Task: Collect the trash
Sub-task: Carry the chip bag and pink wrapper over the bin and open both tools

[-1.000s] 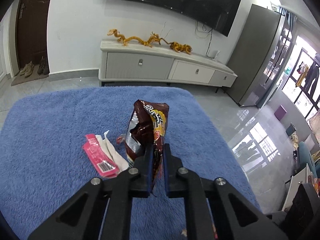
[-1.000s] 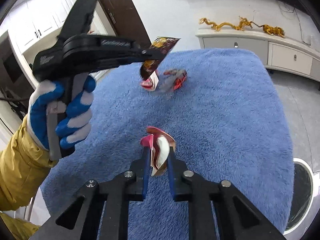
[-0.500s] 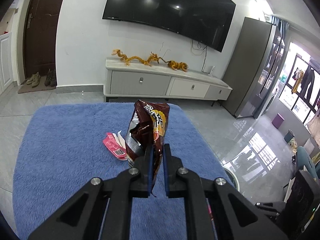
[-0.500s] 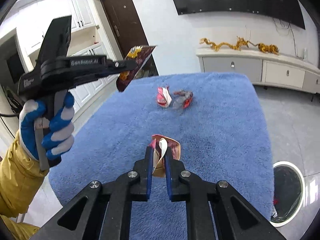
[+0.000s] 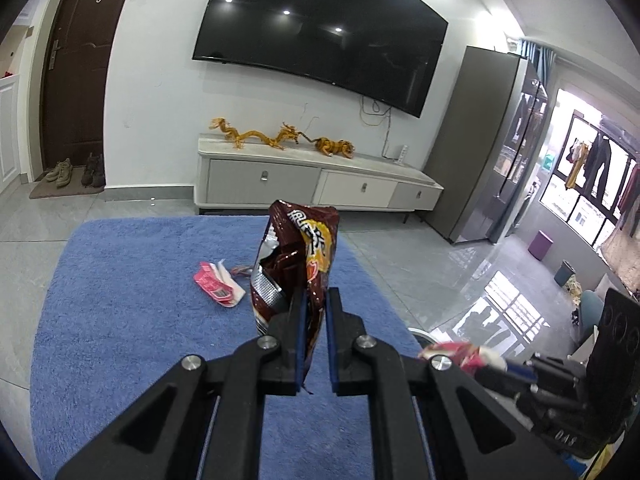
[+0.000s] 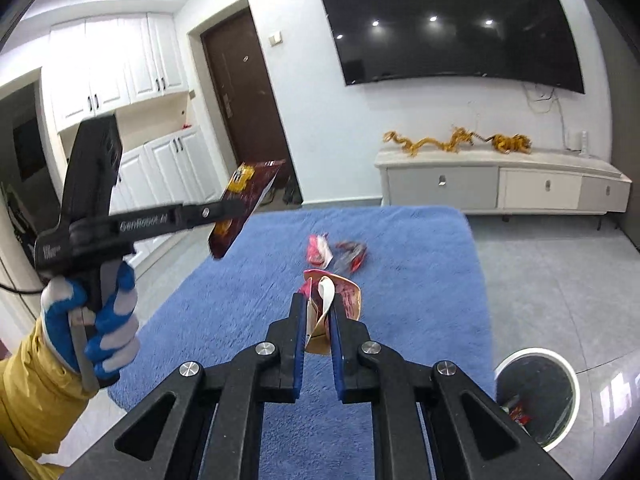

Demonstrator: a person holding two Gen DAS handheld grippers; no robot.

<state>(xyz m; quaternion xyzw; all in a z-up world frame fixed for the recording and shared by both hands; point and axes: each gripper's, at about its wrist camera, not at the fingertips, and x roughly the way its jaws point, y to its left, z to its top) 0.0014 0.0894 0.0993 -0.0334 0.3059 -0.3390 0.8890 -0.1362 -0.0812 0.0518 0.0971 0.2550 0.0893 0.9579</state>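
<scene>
My left gripper (image 5: 315, 296) is shut on a dark brown snack bag (image 5: 298, 258) and holds it high above the blue fleece table (image 5: 120, 320). The same bag (image 6: 244, 204) shows in the right wrist view at the tip of the left gripper. My right gripper (image 6: 317, 304) is shut on a crumpled red, white and tan wrapper (image 6: 334, 300), held above the table. A pink-and-white wrapper (image 5: 218, 284) and a red-silver wrapper (image 6: 352, 254) lie on the far part of the table.
A white-rimmed trash bin (image 6: 536, 396) with some trash in it stands on the floor by the table's right edge. A white TV cabinet (image 5: 312, 184) and wall TV stand beyond the table. A grey fridge (image 5: 484, 148) is at the right.
Both grippers have risen with their trash, so the table looks farther below. The trash bin has come further into the right wrist view.
</scene>
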